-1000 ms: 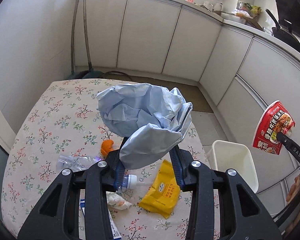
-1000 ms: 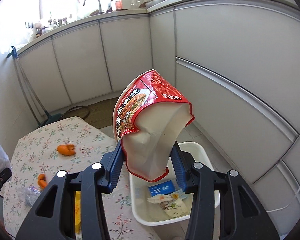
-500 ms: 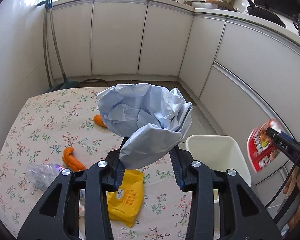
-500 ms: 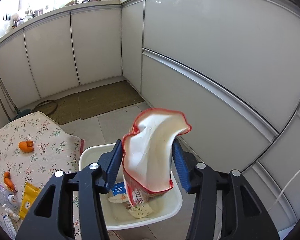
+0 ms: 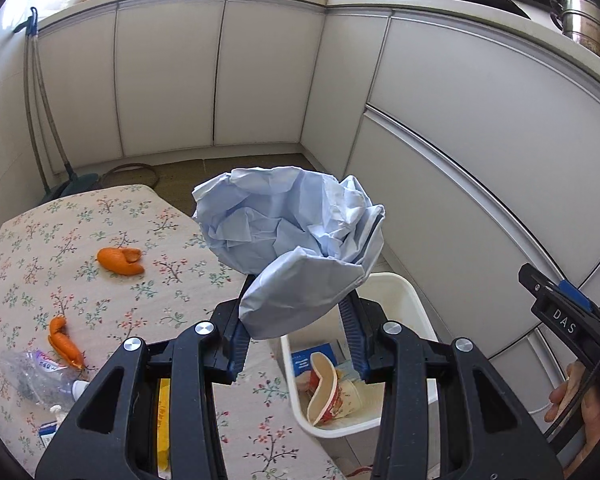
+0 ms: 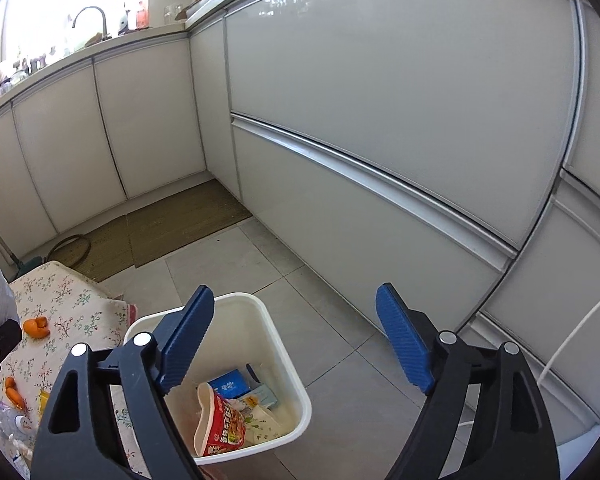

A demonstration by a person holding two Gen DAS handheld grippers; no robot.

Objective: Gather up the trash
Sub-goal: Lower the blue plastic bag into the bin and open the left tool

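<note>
The red noodle cup (image 6: 220, 424), clamped a second ago, is now seen inside the white bin (image 6: 288, 364); the right hand-held gripper (image 6: 296, 340) has just been opened above it. The blue crumpled paper (image 5: 288, 240) is kept clamped by the left hand-held gripper (image 5: 296, 340), now nearer the bin.

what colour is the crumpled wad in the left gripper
Pale blue; the crumpled wad shows best in the left wrist view.

Bright daylight floods in above the white kitchen countertop (image 6: 100, 46), blown out to glare there. Glossy white cabinet doors (image 6: 380, 80) below it carry soft reflections. Both views are sharp, with fisheye bending and dark corners.
</note>
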